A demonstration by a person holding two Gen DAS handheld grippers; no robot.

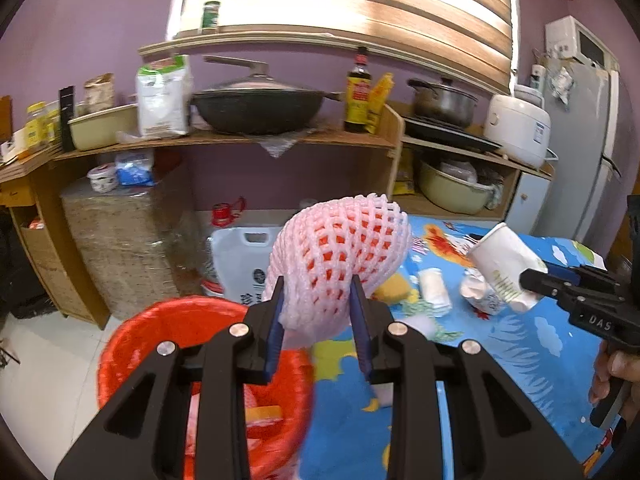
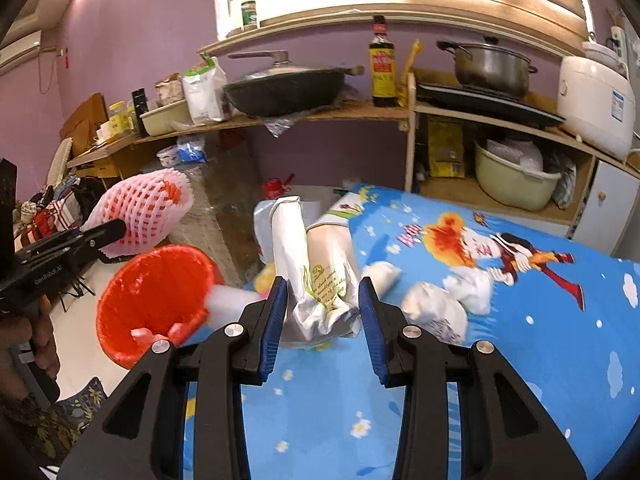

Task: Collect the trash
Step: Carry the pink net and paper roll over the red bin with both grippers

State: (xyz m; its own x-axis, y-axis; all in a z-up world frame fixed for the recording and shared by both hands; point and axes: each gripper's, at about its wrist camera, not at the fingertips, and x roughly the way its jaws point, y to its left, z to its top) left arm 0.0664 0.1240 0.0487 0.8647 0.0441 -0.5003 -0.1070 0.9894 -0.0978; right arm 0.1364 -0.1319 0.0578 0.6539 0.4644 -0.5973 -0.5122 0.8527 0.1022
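The left gripper [image 1: 318,294] has its jaws pinching a pink foam fruit net [image 1: 340,258], which stands up between the blue pads and bulges above them; seen from the right wrist camera, the same net [image 2: 146,210] hangs in the air above the red bin [image 2: 160,300], clear of its rim. The bin is lined with a red bag and stands on the pale tiled floor just beside the near left corner of the surface [image 2: 500,360], which is covered by a blue cartoon-print cloth; some pale scraps lie inside the bin. The right gripper [image 2: 322,304] has its jaws closed on a crumpled white paper cup [image 2: 316,276] with green print, squashed flat between the pads; from the left wrist camera the cup [image 1: 502,266] is lifted off the cloth, its open mouth tilted up and to the left. A person's hand [image 1: 614,376] grips the handle of that right tool. More trash lies on the cloth toward the middle of the surface: a crumpled white wrapper [image 2: 434,308], a wad of white tissue [image 2: 474,284] just beside it, and a small white roll [image 1: 434,286]. Beyond the far edge, wooden shelves carry a lidded wok [image 1: 260,110], a dark sauce bottle [image 1: 358,94], a steel pot [image 1: 444,100] and a white rice cooker [image 1: 518,130].
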